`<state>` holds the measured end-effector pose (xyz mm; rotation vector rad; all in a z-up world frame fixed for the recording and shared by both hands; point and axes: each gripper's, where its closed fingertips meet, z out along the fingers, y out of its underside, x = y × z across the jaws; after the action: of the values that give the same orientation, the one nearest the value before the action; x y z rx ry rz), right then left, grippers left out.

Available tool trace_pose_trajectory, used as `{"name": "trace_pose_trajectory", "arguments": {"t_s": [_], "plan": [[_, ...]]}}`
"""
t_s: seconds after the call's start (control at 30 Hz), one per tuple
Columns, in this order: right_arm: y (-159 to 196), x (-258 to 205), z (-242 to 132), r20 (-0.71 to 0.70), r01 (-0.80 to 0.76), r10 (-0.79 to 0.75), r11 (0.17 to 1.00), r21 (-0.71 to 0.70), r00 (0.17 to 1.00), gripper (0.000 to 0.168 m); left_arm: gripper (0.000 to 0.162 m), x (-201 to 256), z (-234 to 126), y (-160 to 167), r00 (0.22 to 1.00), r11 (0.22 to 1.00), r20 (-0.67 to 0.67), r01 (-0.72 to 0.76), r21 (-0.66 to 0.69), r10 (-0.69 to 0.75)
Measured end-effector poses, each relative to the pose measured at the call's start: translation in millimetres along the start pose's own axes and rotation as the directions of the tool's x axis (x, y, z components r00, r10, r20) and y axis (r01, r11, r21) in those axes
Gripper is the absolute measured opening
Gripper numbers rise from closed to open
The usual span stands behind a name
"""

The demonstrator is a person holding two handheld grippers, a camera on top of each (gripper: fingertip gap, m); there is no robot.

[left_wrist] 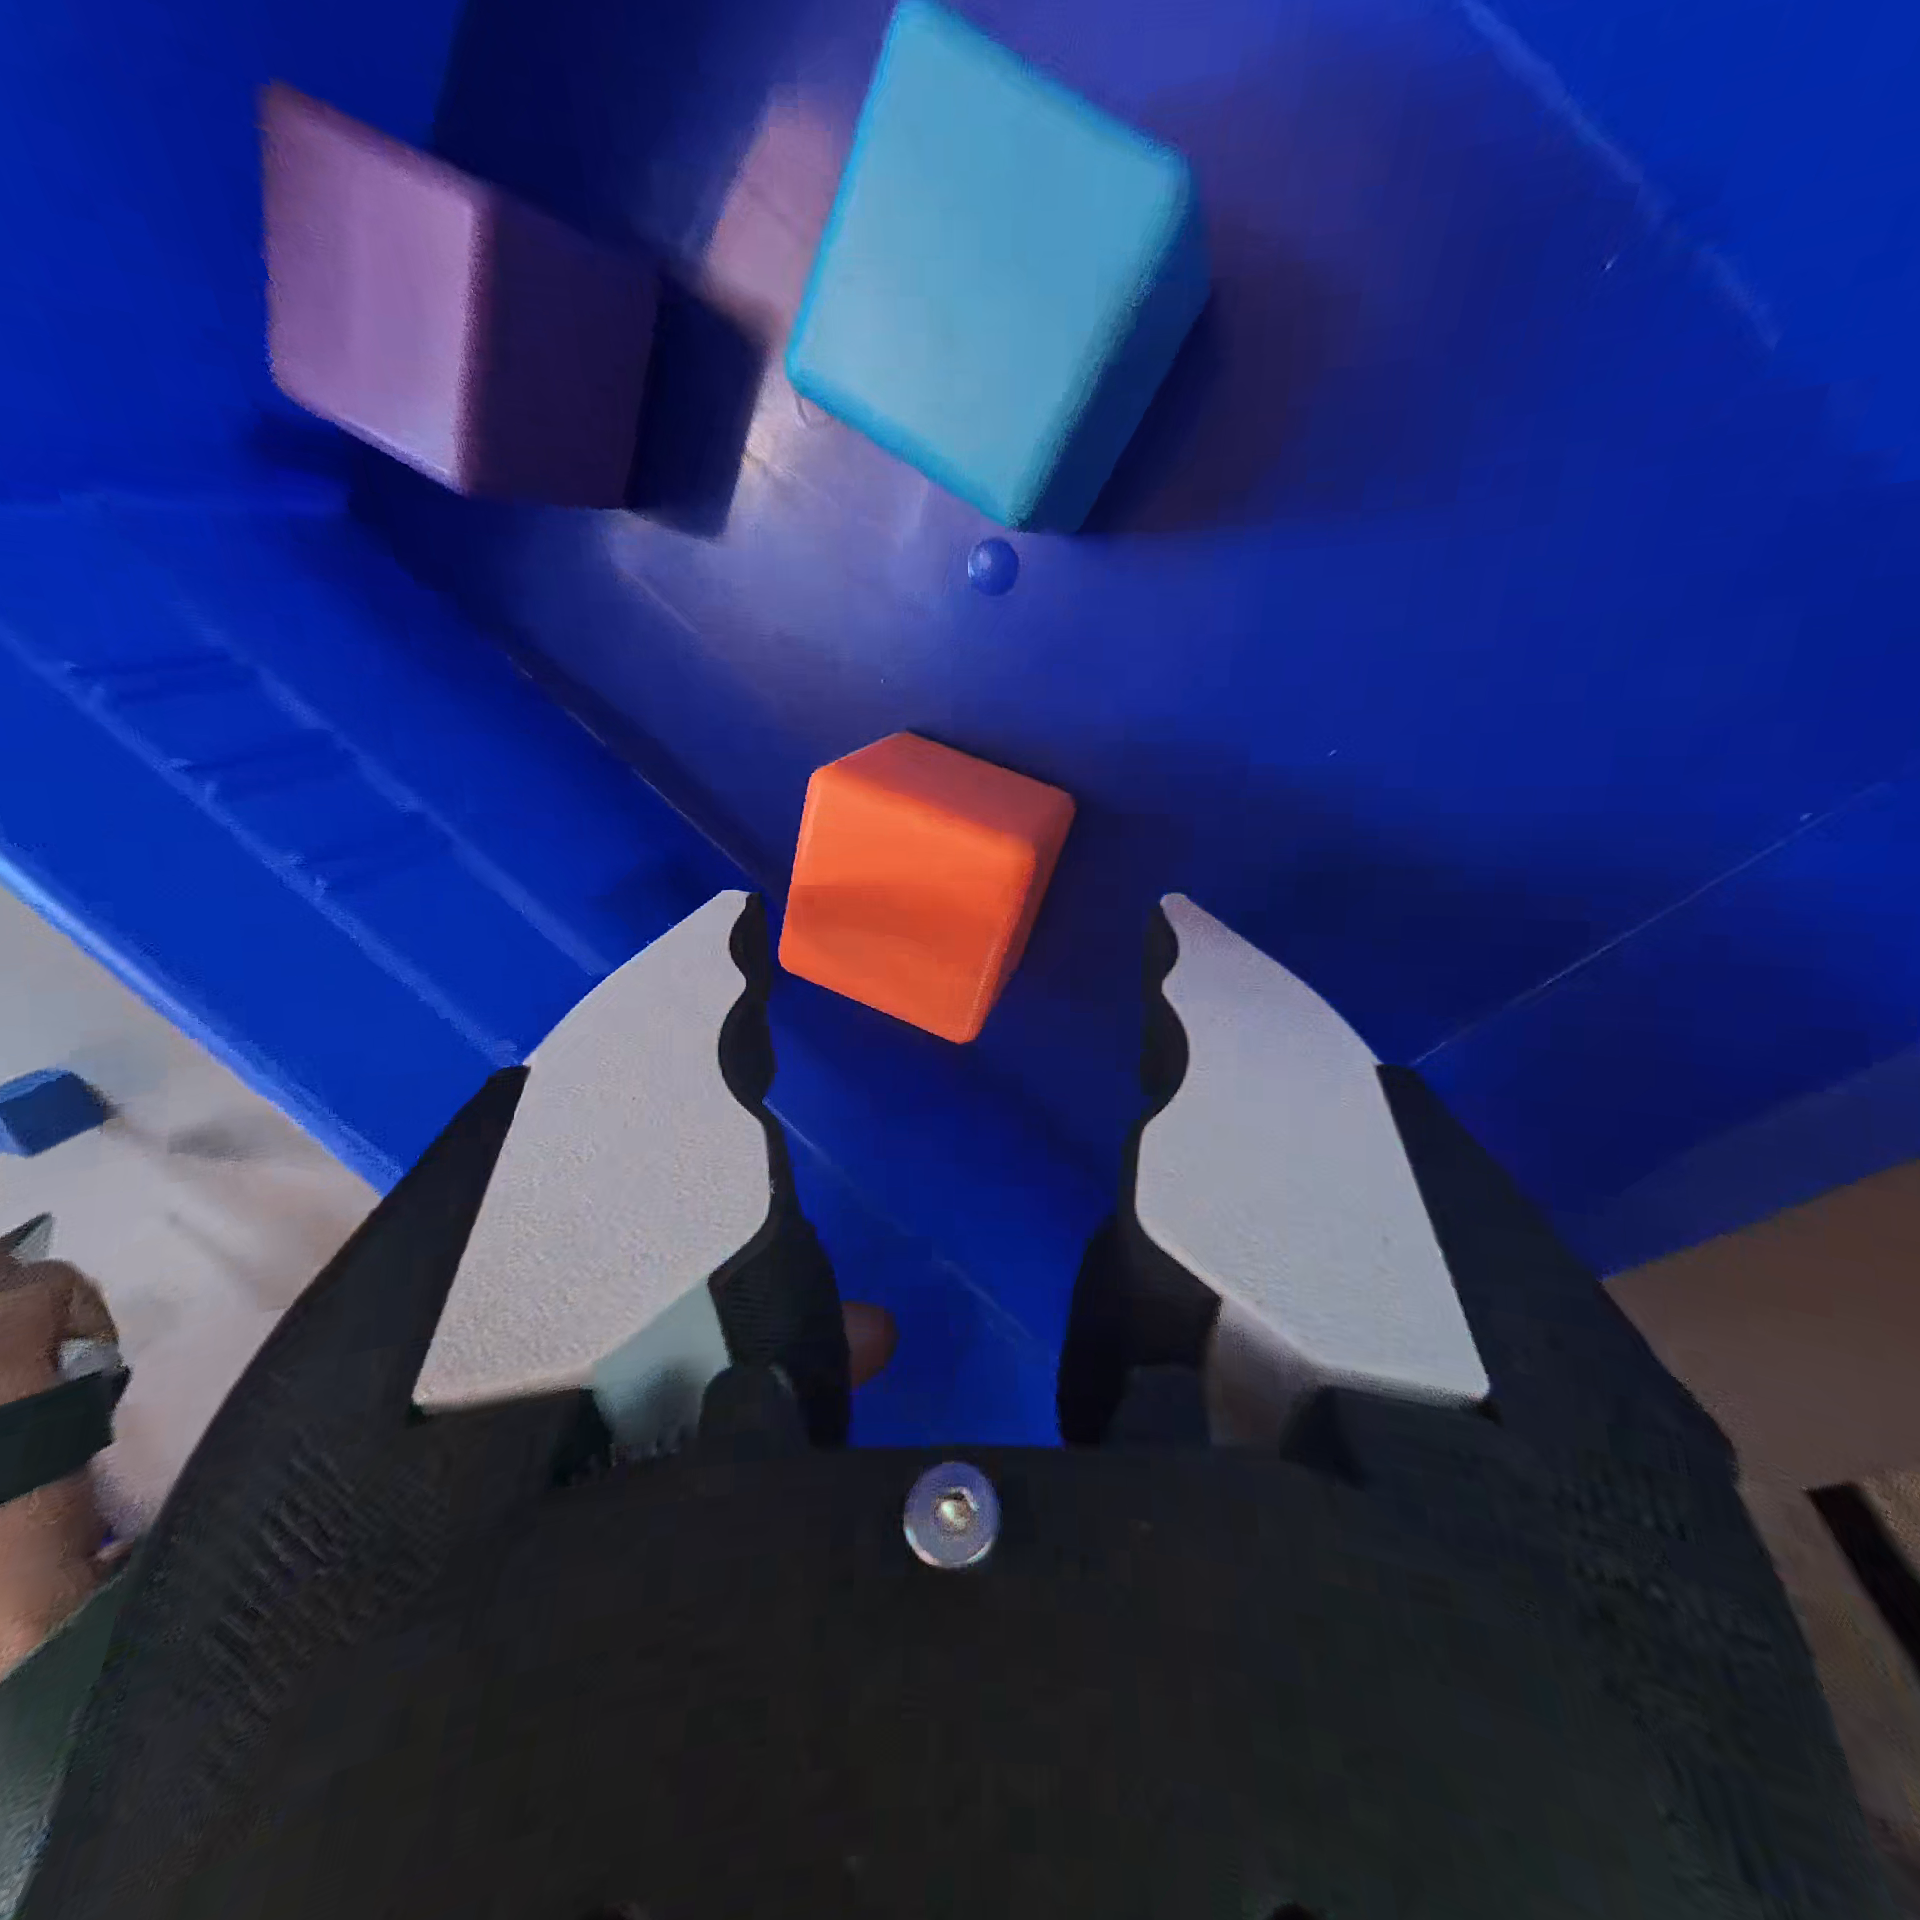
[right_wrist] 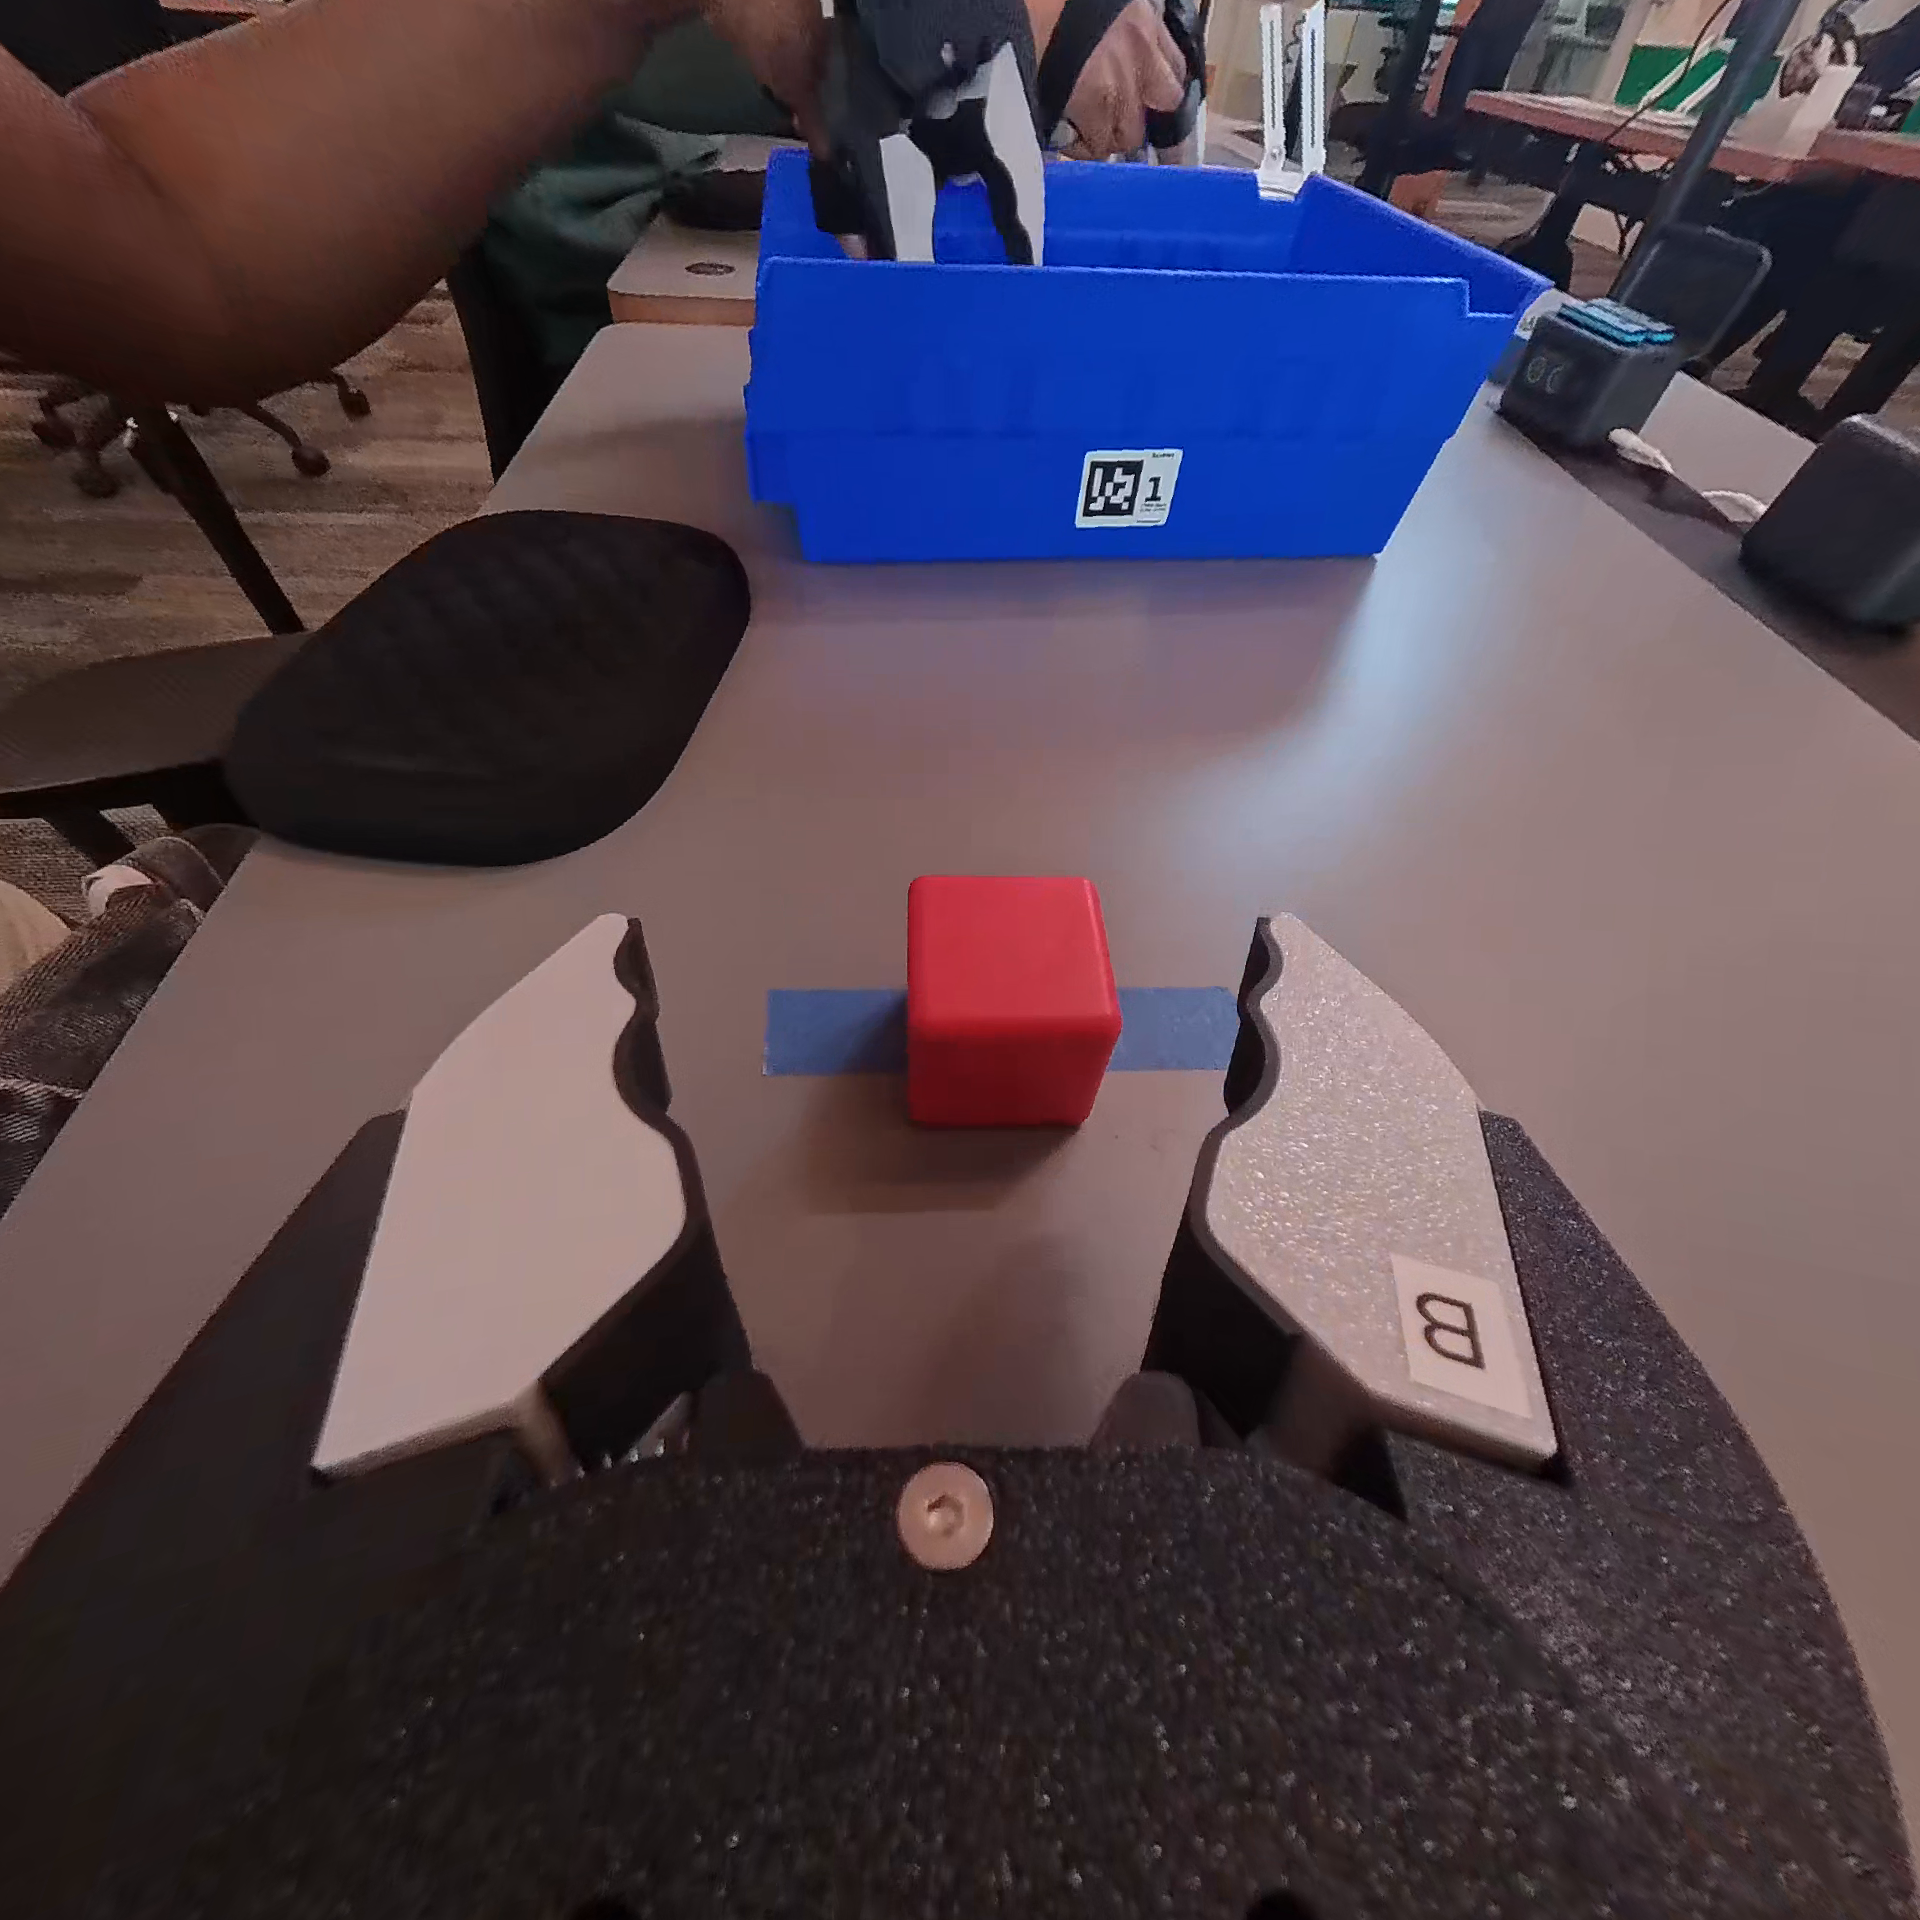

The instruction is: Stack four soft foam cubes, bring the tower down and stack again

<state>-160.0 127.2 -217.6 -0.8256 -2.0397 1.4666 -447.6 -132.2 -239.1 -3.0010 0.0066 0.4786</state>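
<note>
In the left wrist view my left gripper (left_wrist: pixel 951 914) is open and points down into a blue bin (left_wrist: pixel 1455 727). An orange cube (left_wrist: pixel 920 883) lies on the bin floor just beyond and between the fingertips, not held. A purple cube (left_wrist: pixel 447 301) and a light blue cube (left_wrist: pixel 992 270) lie farther in. In the right wrist view my right gripper (right_wrist: pixel 945 956) is open and empty just above the grey table (right_wrist: pixel 1455 831). A red cube (right_wrist: pixel 1008 1003) stands between its fingertips on a strip of blue tape (right_wrist: pixel 1174 1029). The left gripper (right_wrist: pixel 935 208) shows reaching into the bin (right_wrist: pixel 1091 416).
A black oval pad (right_wrist: pixel 488 686) lies at the table's left edge. Dark devices (right_wrist: pixel 1590 364) stand at the right edge beside the bin. A white clamp (right_wrist: pixel 1288 104) stands on the bin's far rim. A person's forearm (right_wrist: pixel 260 187) crosses the upper left. The grippers' ends are close to 40 centimetres from one another.
</note>
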Motion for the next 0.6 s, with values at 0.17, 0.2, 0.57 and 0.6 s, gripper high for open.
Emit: {"name": "trace_pose_trajectory", "arguments": {"t_s": [0.17, 0.2, 0.57, 0.6], "plan": [[5.9, 4.6, 0.6, -0.005, -0.025, 0.024, 0.999, -0.021, 1.0, 0.1, 0.049, -7.2, 13.6, 7.3, 0.993, 0.99, -0.024, -0.113, -0.081, 0.111], [5.5, 5.7, 0.0, -0.006, -0.03, 0.03, 0.999, -0.016, 1.0, 0.094, 0.049, -7.2, 13.5, 7.6, 0.992, 0.989, -0.037, -0.125, -0.084, 0.122], [27.6, 11.6, 14.1, -0.006, 0.089, -0.092, 0.977, -0.193, 0.996, 0.073, 0.048, -11.5, -54.6, -32.5, 0.988, 0.986, 0.097, -0.132, 0.101, 0.122], [27.5, 11.9, 14.1, -0.006, 0.094, -0.097, 0.977, -0.192, 0.995, 0.07, 0.048, -8.7, -66.1, -42.9, 0.986, 0.98, 0.112, -0.138, 0.144, 0.122]]}}
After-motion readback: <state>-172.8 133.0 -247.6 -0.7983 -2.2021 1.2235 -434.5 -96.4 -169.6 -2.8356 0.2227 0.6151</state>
